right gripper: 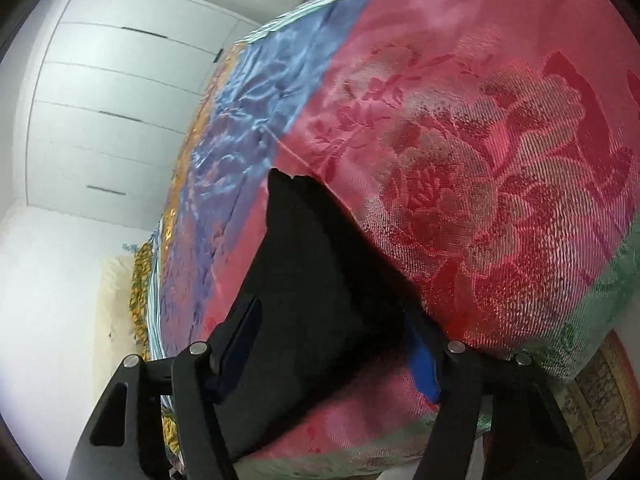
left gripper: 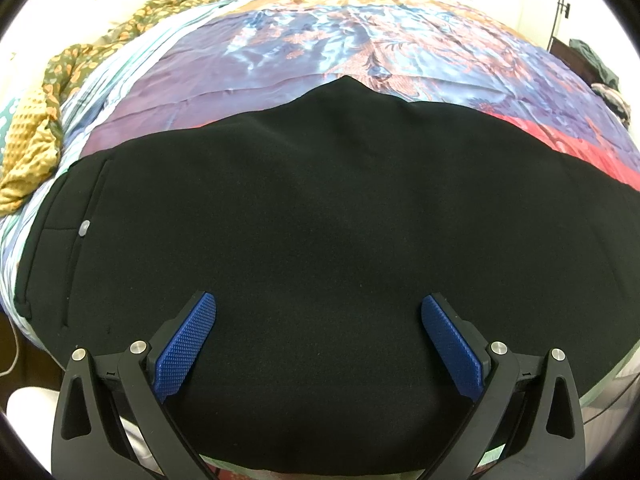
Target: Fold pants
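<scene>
The pants are black and soft. In the left wrist view they lie flat and fill the middle and bottom of the frame, with a small gray button at the left. In the right wrist view a dark part sits in the lower middle.

Black pants flat on floral bedspread, left hand-held gripper spread wide above.

The pants lie spread on the bedspread, across its near edge. The left gripper hangs over their near part. A crumpled cloth lies at the bed's left edge. The right gripper straddles a pants end on the bedspread.
</scene>
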